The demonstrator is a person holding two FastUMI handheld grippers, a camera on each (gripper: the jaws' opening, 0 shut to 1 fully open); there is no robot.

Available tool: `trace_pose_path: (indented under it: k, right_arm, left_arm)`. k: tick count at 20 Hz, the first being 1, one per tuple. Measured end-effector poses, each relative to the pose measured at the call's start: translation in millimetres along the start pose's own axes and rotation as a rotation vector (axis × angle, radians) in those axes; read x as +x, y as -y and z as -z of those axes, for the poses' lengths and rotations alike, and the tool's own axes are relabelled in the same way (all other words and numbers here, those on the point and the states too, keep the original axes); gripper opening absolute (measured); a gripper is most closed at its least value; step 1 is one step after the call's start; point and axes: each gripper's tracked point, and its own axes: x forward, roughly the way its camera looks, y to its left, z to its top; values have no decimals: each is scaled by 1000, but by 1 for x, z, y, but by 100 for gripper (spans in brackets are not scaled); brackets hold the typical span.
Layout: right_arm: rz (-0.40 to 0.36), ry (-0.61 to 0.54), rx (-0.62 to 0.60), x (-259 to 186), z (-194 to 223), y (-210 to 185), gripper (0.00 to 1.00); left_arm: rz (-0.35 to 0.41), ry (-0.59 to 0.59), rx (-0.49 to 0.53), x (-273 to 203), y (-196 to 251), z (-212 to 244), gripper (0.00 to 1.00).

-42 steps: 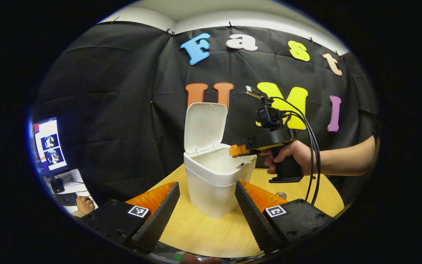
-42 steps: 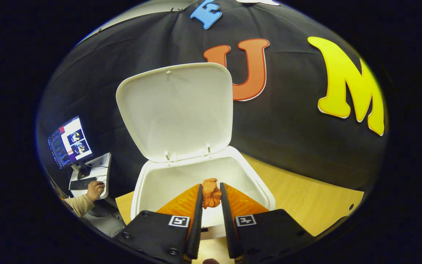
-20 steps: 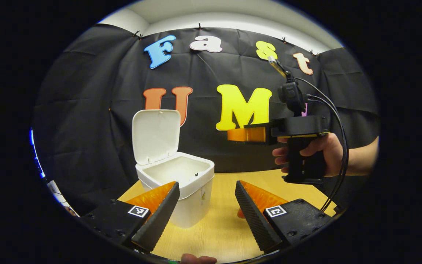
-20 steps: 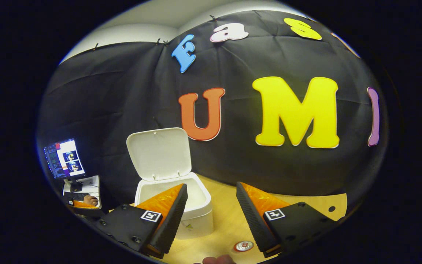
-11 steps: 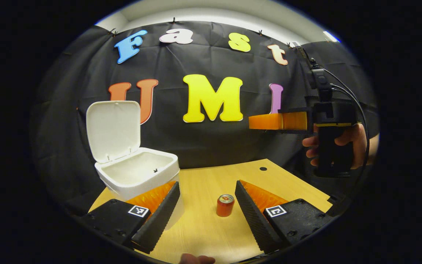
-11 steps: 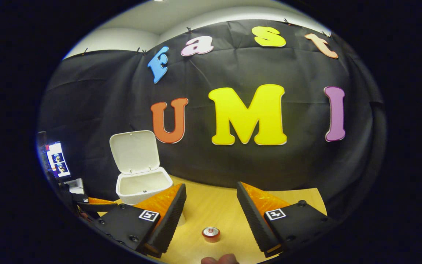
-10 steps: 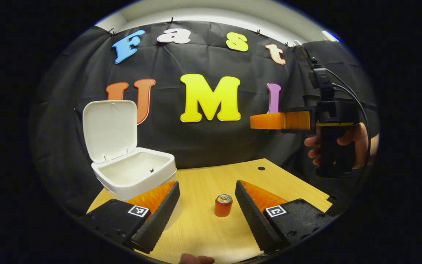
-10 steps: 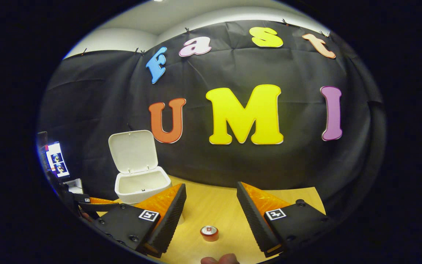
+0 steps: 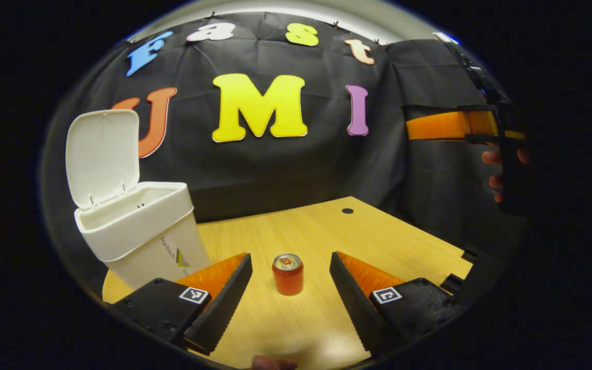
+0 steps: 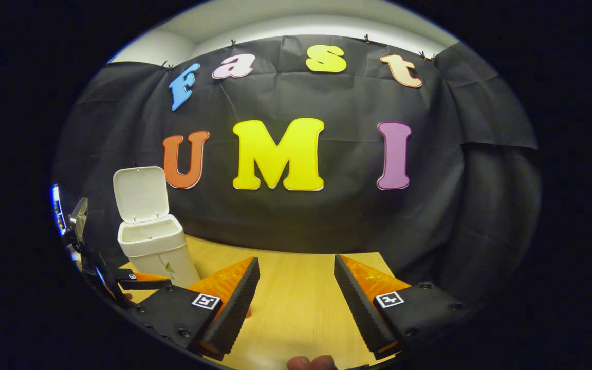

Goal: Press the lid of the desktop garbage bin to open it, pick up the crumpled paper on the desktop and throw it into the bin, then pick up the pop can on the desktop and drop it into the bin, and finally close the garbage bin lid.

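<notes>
Small red pop can (image 9: 288, 274) seen upright on wooden desktop (image 9: 378, 241), between spread jaws of left gripper (image 9: 290, 280). White plastic bin (image 9: 136, 231) lid (image 9: 102, 154) raised. Right gripper (image 10: 296, 288) jaws spread, nothing held.

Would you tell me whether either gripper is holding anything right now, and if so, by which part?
Nothing is held. The left gripper is open, with the pop can standing upright between its fingers, untouched. The right gripper is open over bare table.

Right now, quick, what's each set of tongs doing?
Left tongs: open, empty, pop can standing between them.
Right tongs: open, holding nothing.
</notes>
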Motion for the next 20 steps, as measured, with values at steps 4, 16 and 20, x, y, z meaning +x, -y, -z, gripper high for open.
trace_pose_path:
  k: [4, 16, 20]
  right_arm:
    - [58, -48, -27, -16, 20, 26, 93]
    - [149, -134, -149, -31, 54, 53, 93]
    - [158, -153, -164, -33, 60, 56, 93]
  left_arm:
    - [7, -40, -31, 28, 5, 30, 100]
    - [-35, -132, -59, 90, -13, 98, 100]
    - [-32, -150, -62, 103, -15, 111, 100]
